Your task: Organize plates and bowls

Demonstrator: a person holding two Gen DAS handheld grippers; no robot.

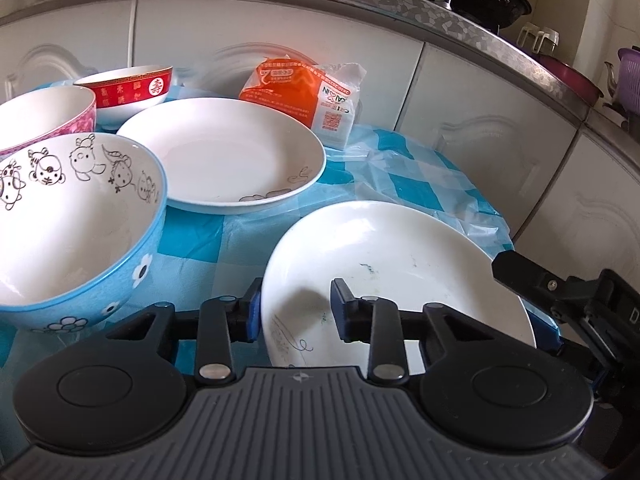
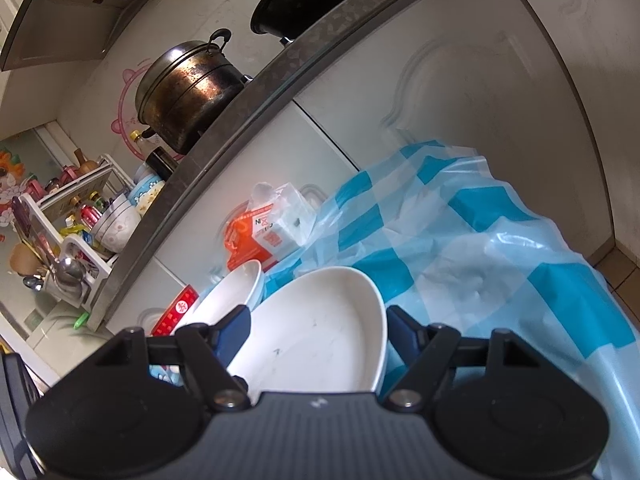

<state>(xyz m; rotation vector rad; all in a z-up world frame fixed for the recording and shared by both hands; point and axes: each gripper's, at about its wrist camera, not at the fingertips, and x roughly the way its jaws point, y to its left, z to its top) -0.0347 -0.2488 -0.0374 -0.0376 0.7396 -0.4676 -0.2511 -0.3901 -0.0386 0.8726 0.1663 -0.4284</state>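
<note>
Nearest the left camera, the left gripper is seen with fingers spread astride the near rim of the white plate at 6 o'clock on the worktop, not pinching. The right gripper straddles its opposite rim at 3 o'clock, fingers likewise spread, probably so the plate can be stacked onto the second plate at 11 o'clock.

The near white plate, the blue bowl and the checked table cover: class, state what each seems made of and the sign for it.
Near white plate: likely glazed ceramic; glossy with bright highlights.
Blue bowl: likely glazed ceramic; smooth shine, printed cartoon figures.
Table cover: thin plastic film; translucent, wrinkled, shiny.
</note>
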